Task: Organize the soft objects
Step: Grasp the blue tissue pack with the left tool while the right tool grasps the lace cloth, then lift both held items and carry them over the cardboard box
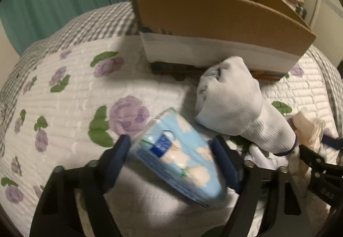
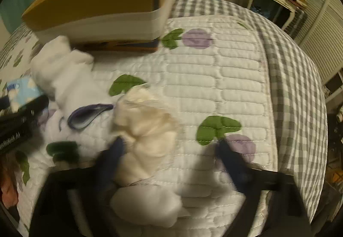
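Quilted white bedding printed with purple roses and green leaves point(image 1: 70, 95) is spread over the bed, and an open brown cardboard box with a white band round its lower half point(image 1: 225, 20) is stood on it at the far side. A soft pale-blue tissue pack printed with white clouds point(image 1: 178, 157) is clamped between the closed-in fingers of the left gripper point(image 1: 171, 159), its long axis tilted and pointed roughly toward the box. Just beyond it, a rolled white ribbed sock point(image 1: 238, 104) is seen lying on the quilt close before the box wall.

The right gripper point(image 2: 169, 149) is held wide open over a crumpled cream cloth point(image 2: 148, 129); its left finger is set against the cloth, while the right finger is parked well clear on bare quilt, so nothing is gripped.

The box is judged to lie straight ahead of and above the left gripper, nearer to it than to the right one; a lift over the near wall appears to be required for the pack.
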Tool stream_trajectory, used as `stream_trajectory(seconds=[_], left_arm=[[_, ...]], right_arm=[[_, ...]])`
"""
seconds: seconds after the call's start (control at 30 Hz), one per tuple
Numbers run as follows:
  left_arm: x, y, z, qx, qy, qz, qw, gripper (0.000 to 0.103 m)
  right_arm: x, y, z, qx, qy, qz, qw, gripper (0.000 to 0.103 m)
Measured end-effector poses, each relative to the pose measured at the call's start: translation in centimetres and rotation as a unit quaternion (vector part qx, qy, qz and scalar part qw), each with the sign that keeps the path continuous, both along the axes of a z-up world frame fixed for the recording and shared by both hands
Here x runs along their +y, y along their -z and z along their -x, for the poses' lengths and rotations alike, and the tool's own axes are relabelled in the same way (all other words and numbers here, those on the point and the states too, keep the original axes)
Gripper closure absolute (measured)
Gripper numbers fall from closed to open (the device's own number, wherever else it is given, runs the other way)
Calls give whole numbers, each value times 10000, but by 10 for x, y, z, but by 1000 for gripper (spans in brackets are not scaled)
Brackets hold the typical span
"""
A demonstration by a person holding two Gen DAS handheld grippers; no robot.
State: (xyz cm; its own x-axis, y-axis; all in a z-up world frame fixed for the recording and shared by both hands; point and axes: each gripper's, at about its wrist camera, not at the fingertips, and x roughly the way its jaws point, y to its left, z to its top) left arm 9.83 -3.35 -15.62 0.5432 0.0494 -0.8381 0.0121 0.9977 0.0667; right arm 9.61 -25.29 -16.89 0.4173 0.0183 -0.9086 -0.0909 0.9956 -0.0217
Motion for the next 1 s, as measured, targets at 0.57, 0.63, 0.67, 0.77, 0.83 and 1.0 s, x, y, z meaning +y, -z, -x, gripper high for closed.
stream_trajectory(seconds=[0.57, 0.63, 0.67, 0.77, 0.83, 1.0], left_arm=[[28, -46, 24, -315, 294, 477, 9979, 81], [29, -53, 28, -393, 342, 502, 9974, 82], [30, -57, 30, -440, 357, 508, 9971, 82], [33, -71, 39, -576, 400, 579, 9959, 82], [36, -80, 45, -647, 411, 626, 9951, 82], [43, -103, 60, -858, 465, 724, 9926, 82]], right_arm=[[25, -46, 38, -417, -147, -23, 9990, 94], [22, -55, 46, -495, -90, -73, 9987, 94], [21, -59, 51, -538, -62, -95, 9985, 94], [24, -71, 60, -675, 19, -179, 9976, 94], [26, -77, 67, -751, 57, -211, 9969, 94], [25, -100, 85, -993, 139, -324, 9944, 94]])
